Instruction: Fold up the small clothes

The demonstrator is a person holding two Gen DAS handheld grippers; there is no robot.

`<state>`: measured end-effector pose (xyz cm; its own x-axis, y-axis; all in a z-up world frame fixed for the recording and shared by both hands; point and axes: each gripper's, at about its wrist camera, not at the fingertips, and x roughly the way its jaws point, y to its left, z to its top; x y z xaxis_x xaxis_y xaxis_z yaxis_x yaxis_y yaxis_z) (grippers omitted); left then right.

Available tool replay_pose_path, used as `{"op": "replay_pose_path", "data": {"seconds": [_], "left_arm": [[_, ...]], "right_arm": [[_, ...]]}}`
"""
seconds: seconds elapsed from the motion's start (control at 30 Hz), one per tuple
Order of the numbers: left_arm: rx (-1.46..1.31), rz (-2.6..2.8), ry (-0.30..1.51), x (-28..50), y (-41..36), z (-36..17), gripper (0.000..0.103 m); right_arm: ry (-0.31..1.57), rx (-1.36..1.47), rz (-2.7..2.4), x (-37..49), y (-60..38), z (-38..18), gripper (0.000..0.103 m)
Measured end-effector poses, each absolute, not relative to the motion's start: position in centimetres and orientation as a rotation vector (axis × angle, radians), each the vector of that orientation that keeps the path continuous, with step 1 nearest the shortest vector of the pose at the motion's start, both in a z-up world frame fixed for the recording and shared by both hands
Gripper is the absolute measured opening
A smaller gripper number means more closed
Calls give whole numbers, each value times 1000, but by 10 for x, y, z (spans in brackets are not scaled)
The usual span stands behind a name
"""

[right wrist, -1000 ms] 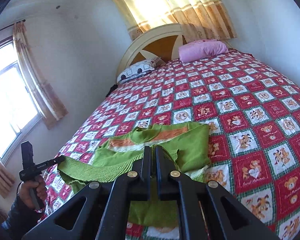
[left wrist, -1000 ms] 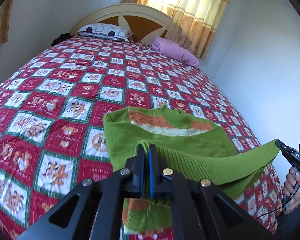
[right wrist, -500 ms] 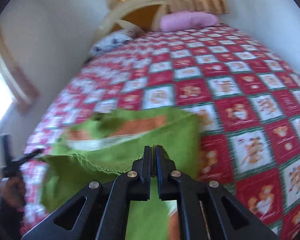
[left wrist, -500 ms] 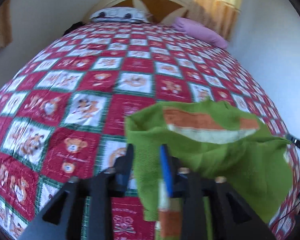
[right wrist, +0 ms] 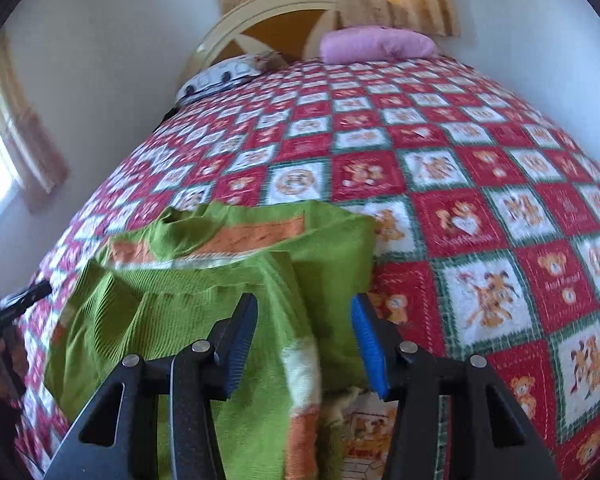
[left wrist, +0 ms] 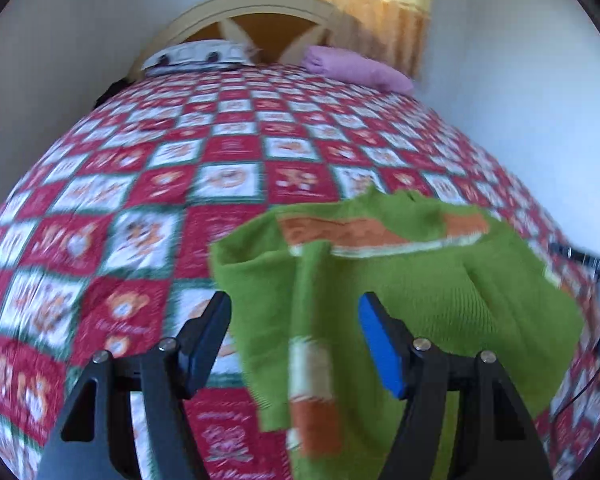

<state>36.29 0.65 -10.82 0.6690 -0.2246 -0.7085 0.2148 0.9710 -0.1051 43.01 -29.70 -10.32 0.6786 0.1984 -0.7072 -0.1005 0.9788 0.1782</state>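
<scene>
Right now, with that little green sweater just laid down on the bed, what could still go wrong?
The green sweater lies near the edge of the bed, so a tug could slide it off. Both the left gripper and the right gripper are opening with knit between their jaws; the fabric might snag on a pad and lift as they pull away. The folded layers also look uneven, so the fold may end up crooked.

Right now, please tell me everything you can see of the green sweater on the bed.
The green sweater is a small ribbed knit with orange and cream stripes across the chest and on one sleeve. It lies on the red checked bedspread near the front edge, its lower part folded up over the chest, a sleeve trailing toward the cameras. The left gripper and right gripper are opening over it; their pads do not press it.
</scene>
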Motion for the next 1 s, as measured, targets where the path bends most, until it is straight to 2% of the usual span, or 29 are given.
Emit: {"op": "replay_pose_path", "data": {"seconds": [0.2,0.23,0.27,0.3,0.33,0.37,0.47,0.57,0.87,1.0], "left_arm": [[88,-235,880,388,-23,-138,66],[95,-232,887,388,-24,-141,50],[100,-228,906,391,-25,-145,20],[77,-233,931,394,-23,-148,8],[41,-238,938,394,-19,-148,6],[3,-243,932,393,-14,-145,6],[-40,-228,847,385,3,-124,6],[-92,-223,837,385,17,-119,5],[-166,-179,915,416,24,-147,5],[-158,-175,857,416,24,-138,6]], "right_arm": [[854,-105,189,441,-259,-115,50],[873,-129,181,446,-257,-123,50],[884,-146,169,450,-256,-128,49],[889,-172,145,454,-256,-134,33],[899,-194,133,457,-255,-137,15],[902,-206,122,460,-256,-137,3],[824,-110,121,456,-271,-115,3],[791,-57,97,460,-281,-103,3],[902,142,67,504,-297,-126,3],[862,141,63,509,-295,-124,3]]}}
